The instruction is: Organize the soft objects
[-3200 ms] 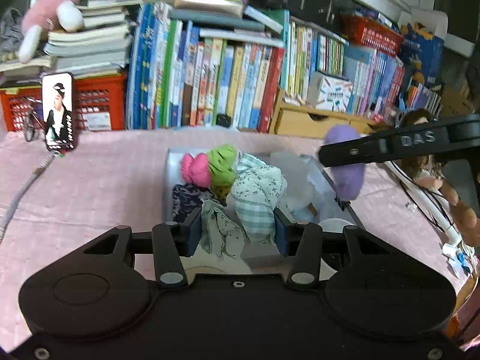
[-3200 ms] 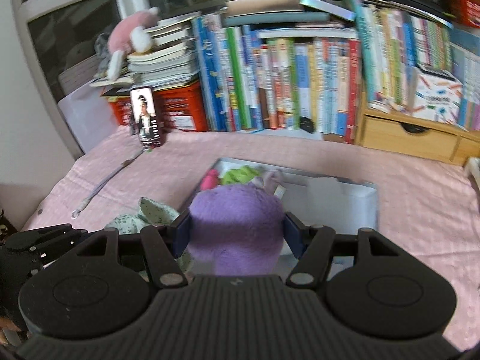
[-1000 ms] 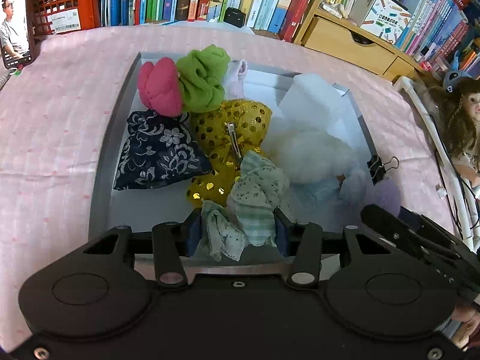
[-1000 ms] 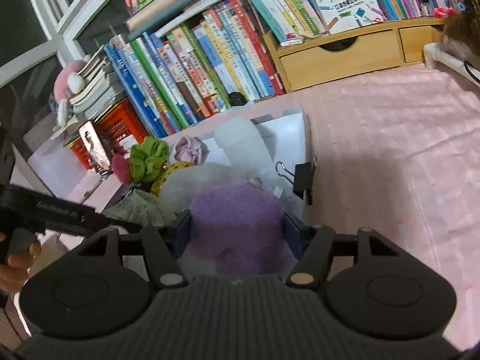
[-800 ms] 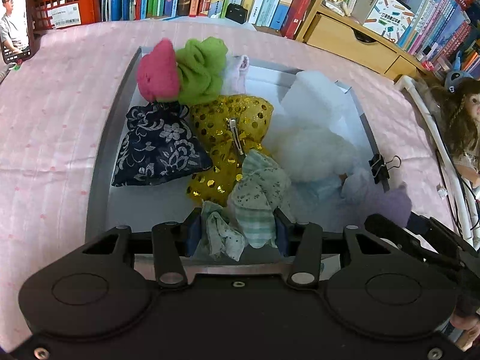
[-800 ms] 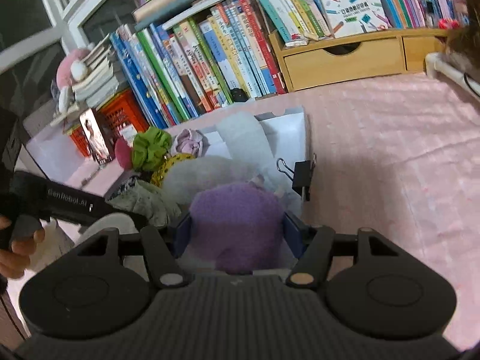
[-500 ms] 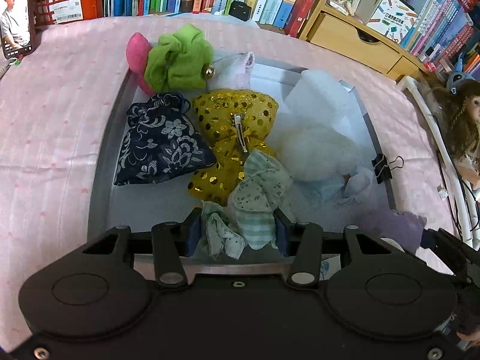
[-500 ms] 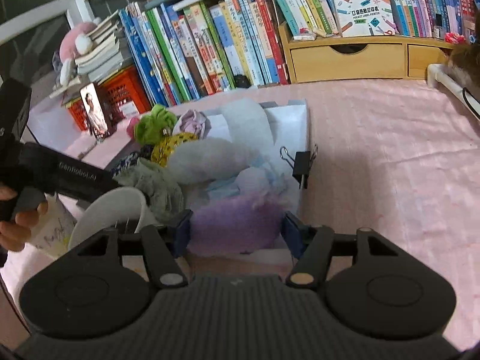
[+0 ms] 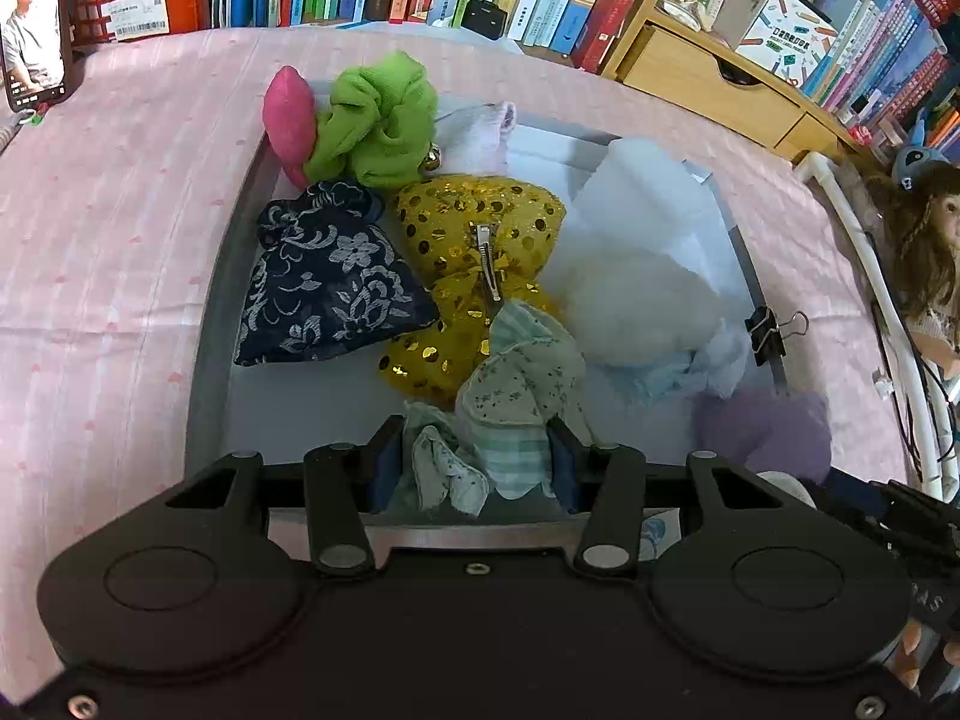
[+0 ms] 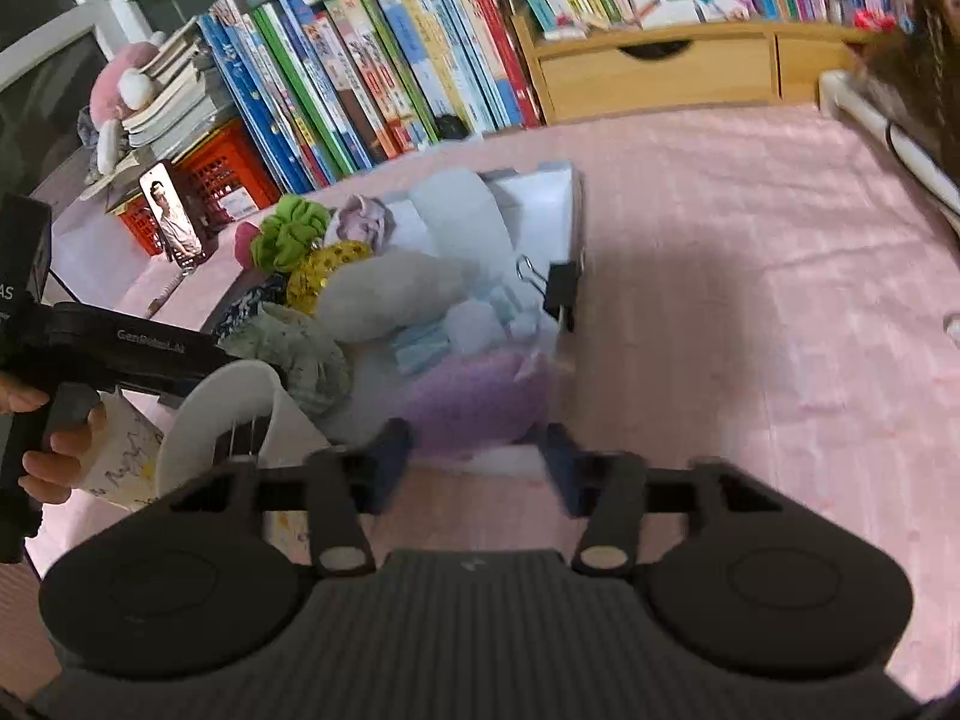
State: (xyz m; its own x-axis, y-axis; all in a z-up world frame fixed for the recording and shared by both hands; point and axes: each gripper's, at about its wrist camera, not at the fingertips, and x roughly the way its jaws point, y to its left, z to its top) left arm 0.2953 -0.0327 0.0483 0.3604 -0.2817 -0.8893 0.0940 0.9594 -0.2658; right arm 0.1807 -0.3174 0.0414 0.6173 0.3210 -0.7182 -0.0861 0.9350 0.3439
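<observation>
**Two grippers over the tray: one load held, one just set down**

Left gripper (image 9: 474,462): clamped narrow on the green patterned cloth bundle (image 9: 510,402), held over the near edge of the grey tray (image 9: 204,360). Bundle's long axis running away from the gripper, its far end touching the gold sequined bow (image 9: 474,264). Bare tray floor just left of the bundle, in front of the navy floral pouch (image 9: 324,288); judged the nearest free spot for a release.

Right gripper (image 10: 477,468): jaws closing, blurred, nothing pressed between the pads. Purple plush (image 10: 474,396) lying just ahead of the fingertips in the tray's near right corner, beside the black binder clip (image 10: 561,294) on the rim. Plush apparently let go and resting on its own.

Elsewhere in the tray: green scrunchie (image 9: 378,120), pink piece (image 9: 288,114), white fluffy item (image 9: 642,306). Tray on a pink cover (image 9: 102,210); white paper cup (image 10: 240,420) at its near side, under the left gripper.
</observation>
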